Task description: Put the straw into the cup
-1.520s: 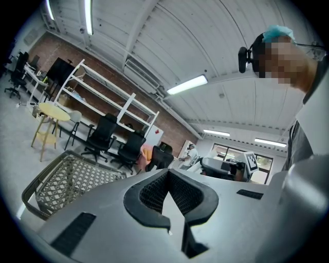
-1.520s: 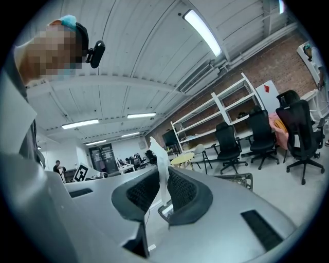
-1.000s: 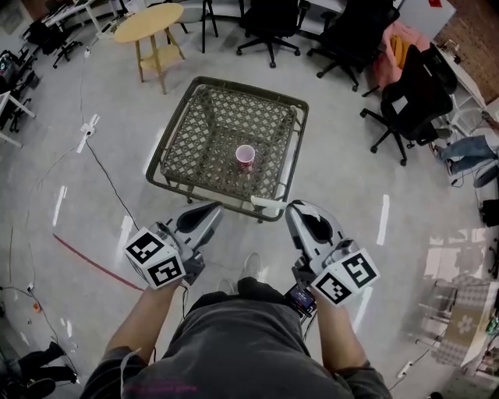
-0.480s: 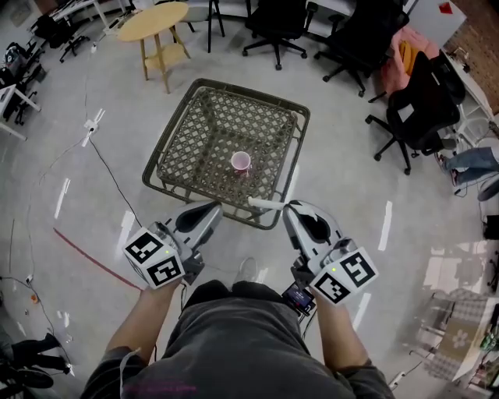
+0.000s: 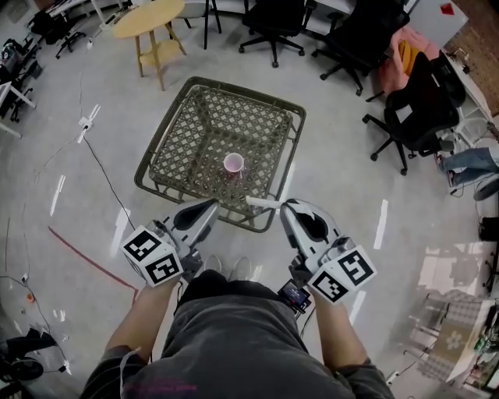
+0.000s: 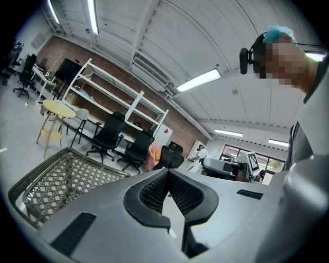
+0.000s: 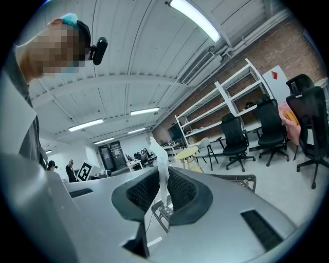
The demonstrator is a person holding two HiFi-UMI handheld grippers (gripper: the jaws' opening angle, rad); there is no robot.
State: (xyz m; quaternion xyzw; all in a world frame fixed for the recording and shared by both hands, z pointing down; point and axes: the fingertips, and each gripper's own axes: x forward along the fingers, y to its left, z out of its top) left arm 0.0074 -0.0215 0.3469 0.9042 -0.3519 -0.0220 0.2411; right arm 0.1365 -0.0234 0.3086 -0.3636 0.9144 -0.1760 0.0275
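A pink cup (image 5: 233, 164) stands upright inside a dark lattice basket (image 5: 167, 138) on the floor. My right gripper (image 5: 285, 206) is shut on a white straw (image 5: 262, 203), which sticks out to the left over the basket's near rim. In the right gripper view the straw (image 7: 160, 154) rises between the pressed pads of the right gripper (image 7: 163, 173). My left gripper (image 5: 212, 207) hovers beside it, just short of the rim. Seen in its own view, the left gripper (image 6: 168, 172) is shut and holds nothing, and the basket (image 6: 56, 174) lies to its left.
A round yellow side table (image 5: 148, 19) stands beyond the basket. Black office chairs (image 5: 273, 15) line the back and the right (image 5: 413, 101). A cable (image 5: 101, 164) and a red floor line (image 5: 86, 253) run at the left. Shelving fills the far wall.
Both grippers have drawn a little nearer to the basket, so the cup sits closer to them in the head view. The right gripper still holds the straw.
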